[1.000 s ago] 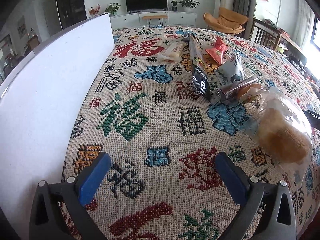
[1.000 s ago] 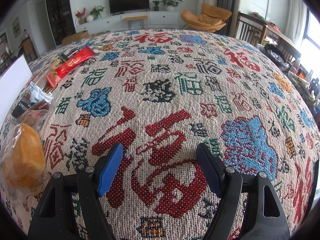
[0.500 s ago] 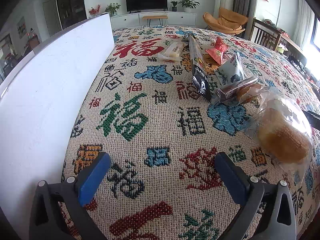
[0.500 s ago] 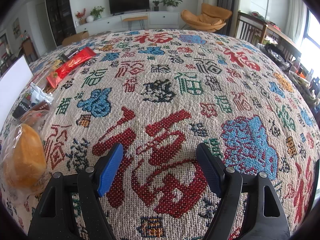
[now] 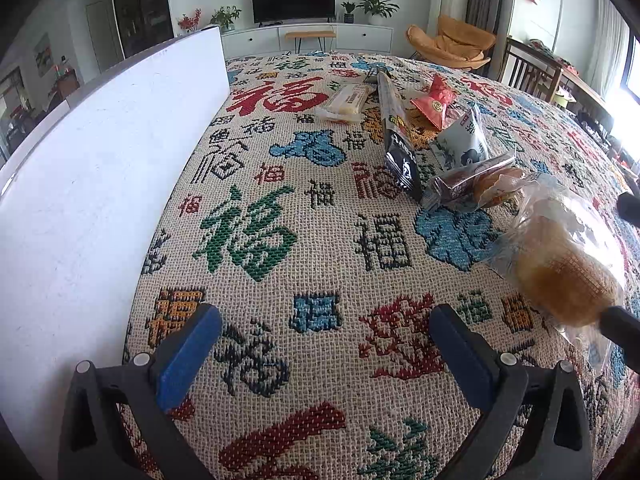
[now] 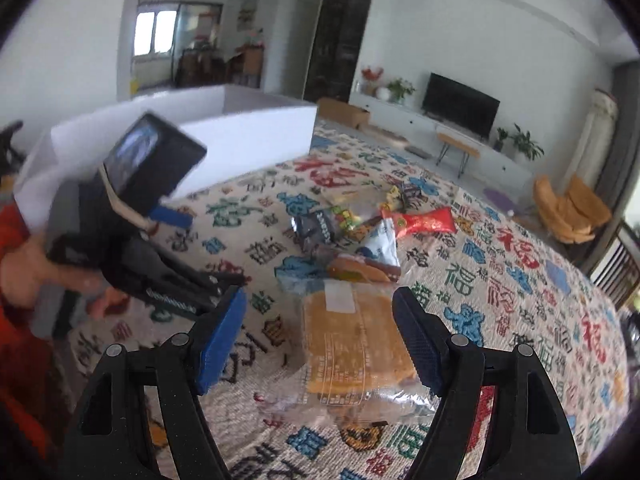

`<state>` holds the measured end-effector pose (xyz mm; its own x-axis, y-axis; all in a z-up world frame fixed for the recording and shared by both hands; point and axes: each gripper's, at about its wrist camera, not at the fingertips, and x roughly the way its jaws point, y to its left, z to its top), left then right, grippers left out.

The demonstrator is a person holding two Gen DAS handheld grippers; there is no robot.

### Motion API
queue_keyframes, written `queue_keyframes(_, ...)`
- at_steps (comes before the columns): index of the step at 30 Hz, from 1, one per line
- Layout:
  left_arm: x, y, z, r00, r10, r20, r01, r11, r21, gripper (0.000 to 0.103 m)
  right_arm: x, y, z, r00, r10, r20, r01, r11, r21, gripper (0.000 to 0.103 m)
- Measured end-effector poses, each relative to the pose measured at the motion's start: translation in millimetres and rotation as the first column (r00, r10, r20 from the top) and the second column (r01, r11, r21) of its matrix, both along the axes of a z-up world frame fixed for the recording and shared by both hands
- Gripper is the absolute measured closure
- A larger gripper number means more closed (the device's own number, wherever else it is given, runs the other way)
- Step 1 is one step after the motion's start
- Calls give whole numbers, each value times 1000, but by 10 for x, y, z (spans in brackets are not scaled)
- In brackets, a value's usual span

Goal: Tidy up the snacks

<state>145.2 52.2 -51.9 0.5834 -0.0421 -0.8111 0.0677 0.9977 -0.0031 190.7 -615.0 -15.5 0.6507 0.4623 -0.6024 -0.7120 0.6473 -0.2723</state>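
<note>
A bagged bread loaf (image 6: 352, 344) lies on the patterned tablecloth between the open fingers of my right gripper (image 6: 320, 340), which does not clamp it. The loaf also shows at the right of the left wrist view (image 5: 560, 268), with my right gripper's black fingertips (image 5: 624, 328) beside it. My left gripper (image 5: 324, 344) is open and empty over bare cloth next to the white box (image 5: 100, 184). Farther back lie a black packet (image 5: 400, 148), a white-blue pouch (image 5: 464, 140), a red packet (image 5: 434, 102), a brown wrapped cake (image 5: 468, 184) and a pale bar (image 5: 346, 100).
The white box (image 6: 240, 132) stands along the table's left side. My left gripper's body (image 6: 132, 220) and the hand holding it sit left of the loaf. A TV cabinet, chairs and an orange armchair stand beyond the table.
My right gripper has swung sharply left from bare cloth and now straddles the bagged bread loaf. My left gripper has stayed still and open.
</note>
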Motion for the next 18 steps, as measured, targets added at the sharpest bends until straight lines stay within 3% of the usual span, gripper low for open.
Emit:
queue_keyframes(2, 1, 3, 2, 1000, 0, 0, 0, 1000, 0, 0, 195, -13, -222, 998, -62, 7, 62, 991, -120, 23)
queue_keyframes(4, 0, 0, -1, 1000, 0, 0, 0, 1000, 0, 0, 545, -158, -320, 986, -165, -15, 161, 976, -147, 23)
queue_keyframes(5, 0, 0, 0, 1000, 0, 0, 0, 1000, 0, 0, 733, -274, -294, 965, -263, -8, 260, 956, -137, 23)
queue_keyframes(7, 1, 0, 1, 1000, 0, 0, 0, 1000, 0, 0, 1074, -488, -199, 892, -451, -28, 444, 886, -132, 23)
queue_keyframes(8, 1, 0, 0, 1000, 0, 0, 0, 1000, 0, 0, 1160, -594, -135, 864, -499, -61, 493, 865, -94, 22)
queue_keyframes(11, 1, -1, 1, 1000, 0, 0, 0, 1000, 0, 0, 1110, -815, -22, 863, -483, -148, 492, 871, 24, 22)
queue_keyframes(18, 0, -1, 3, 1000, 0, 0, 0, 1000, 0, 0, 502, -1302, -332, 860, -477, -180, 489, 872, 30, 22)
